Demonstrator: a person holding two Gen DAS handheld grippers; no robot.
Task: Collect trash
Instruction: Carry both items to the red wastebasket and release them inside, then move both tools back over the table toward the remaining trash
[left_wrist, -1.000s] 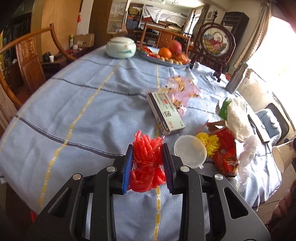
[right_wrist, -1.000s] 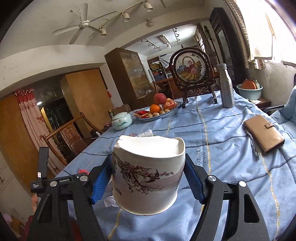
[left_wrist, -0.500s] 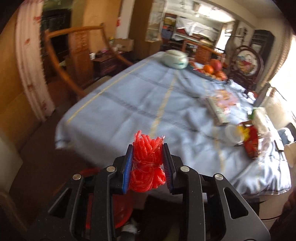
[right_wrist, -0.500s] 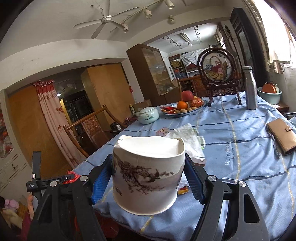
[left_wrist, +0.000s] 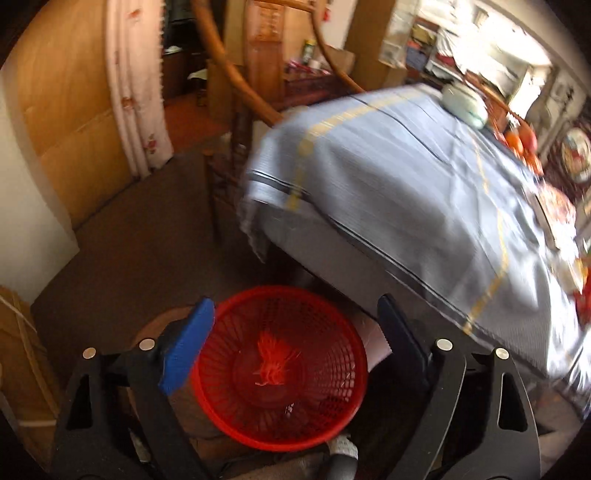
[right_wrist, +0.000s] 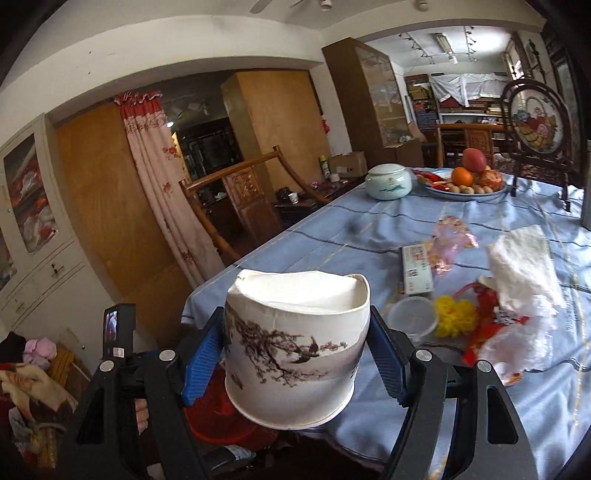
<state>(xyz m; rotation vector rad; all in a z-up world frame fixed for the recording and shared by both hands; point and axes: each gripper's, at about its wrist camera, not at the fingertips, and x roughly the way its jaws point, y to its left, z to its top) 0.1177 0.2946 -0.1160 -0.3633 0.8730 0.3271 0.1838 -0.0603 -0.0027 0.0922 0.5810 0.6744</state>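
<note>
In the left wrist view my left gripper (left_wrist: 293, 306) hangs over a red mesh basket (left_wrist: 317, 417) on the floor. Its jaws are opening and nothing is between them. A red net scrap (left_wrist: 273, 360) lies loose inside the basket. My right gripper (right_wrist: 295, 315) is shut on a dented white paper cup (right_wrist: 291, 354) with a blossom print, held over the table's near corner. The red basket (right_wrist: 221, 417) shows below the cup. More trash lies on the blue tablecloth (right_wrist: 369, 229): a clear plastic lid (right_wrist: 412, 317), a yellow net (right_wrist: 454, 315), a red wrapper (right_wrist: 487, 332), white crumpled plastic (right_wrist: 521, 266) and a small box (right_wrist: 415, 267).
A wooden chair (left_wrist: 236, 122) stands at the table's far corner beside a flowered curtain (left_wrist: 136, 92). Further back on the table are a pale ceramic jar (right_wrist: 388, 181), a fruit plate (right_wrist: 465, 184) and a round framed picture (right_wrist: 535, 122). Clothes are piled at the lower left (right_wrist: 33, 369).
My left gripper swung off the table and down over the red basket, then opened; the red net left its jaws and is in the basket. The right gripper moved sideways with the cup.
</note>
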